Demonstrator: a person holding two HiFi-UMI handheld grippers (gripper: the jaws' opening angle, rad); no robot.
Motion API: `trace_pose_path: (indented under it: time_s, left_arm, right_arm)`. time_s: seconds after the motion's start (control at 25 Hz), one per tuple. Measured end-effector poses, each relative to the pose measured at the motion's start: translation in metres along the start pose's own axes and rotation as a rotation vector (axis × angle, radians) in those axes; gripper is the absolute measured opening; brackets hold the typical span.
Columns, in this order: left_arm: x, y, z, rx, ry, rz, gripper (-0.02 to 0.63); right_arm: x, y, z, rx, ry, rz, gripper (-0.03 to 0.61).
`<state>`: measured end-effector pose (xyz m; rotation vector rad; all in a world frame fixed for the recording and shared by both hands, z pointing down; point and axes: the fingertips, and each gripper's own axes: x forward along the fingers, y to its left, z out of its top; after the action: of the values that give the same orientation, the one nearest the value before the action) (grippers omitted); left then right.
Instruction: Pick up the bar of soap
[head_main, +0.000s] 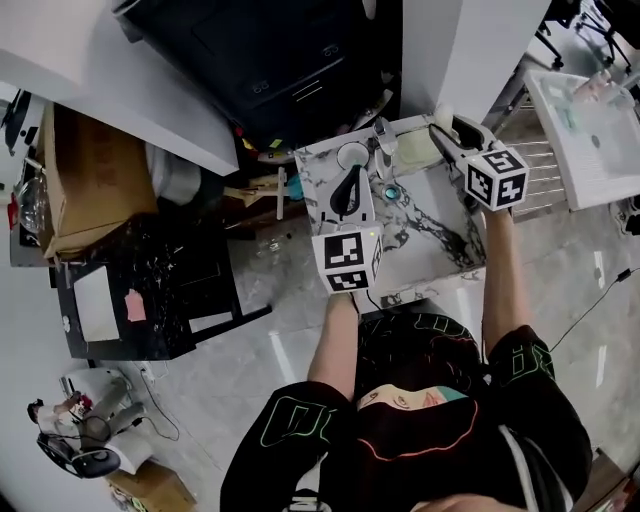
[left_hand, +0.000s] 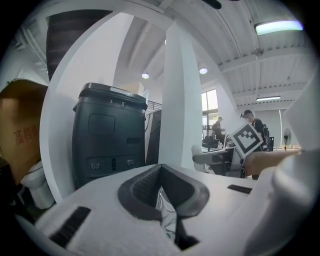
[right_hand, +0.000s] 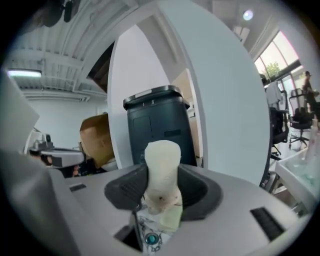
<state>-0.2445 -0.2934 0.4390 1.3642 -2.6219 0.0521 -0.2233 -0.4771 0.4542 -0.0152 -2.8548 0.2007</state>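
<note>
Person stands over a marble-patterned counter (head_main: 432, 238), a gripper in each hand, both held above the top. Right gripper (head_main: 447, 132) at the far right corner of the counter: jaws clamped on the bar of soap (right_hand: 162, 162), a pale cream block standing upright between the dark pads, its rounded upper end poking above them. Cannot tell whether the lower end touches the counter. A pale green piece (right_hand: 170, 218) shows just under the soap; identity unclear. Round blue-green drain fitting (right_hand: 151, 239) on the marble below. Left gripper (left_hand: 161, 186) near the counter's middle, well apart from the soap: pad tips drawn together, nothing between them, only marble showing through below. Dark bin (left_hand: 107, 135) beyond the counter; cardboard box (head_main: 85, 175) off to the left.
</note>
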Motion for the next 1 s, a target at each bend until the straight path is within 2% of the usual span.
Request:
trace_pose_path:
  time_s: [0.16,0.32,0.6,0.72,1.0]
  left_arm:
    - [0.010,-0.006,0.026,0.015,-0.058,-0.023,0.008]
    - [0.017,-0.012,0.052,0.026,-0.112,-0.043,0.008]
    - [0.020,-0.021,0.104,0.080,-0.206,-0.077,0.008]
    - [0.019,-0.020,0.112,0.091,-0.220,-0.080,0.008]
    - [0.016,-0.022,0.113,0.113,-0.215,-0.095,0.008]
  right_arm:
    - [-0.028,0.008,0.035,0.027,-0.120,-0.052,0.187]
    - [-0.055,0.017,0.053,0.031,-0.192,-0.104,0.187]
    - [-0.093,0.020,0.065,-0.001,-0.219,-0.148,0.187]
    - [-0.103,0.017,0.068,-0.013,-0.226,-0.172,0.187]
    - [-0.108,0.029,0.073,-0.043,-0.249,-0.163,0.186]
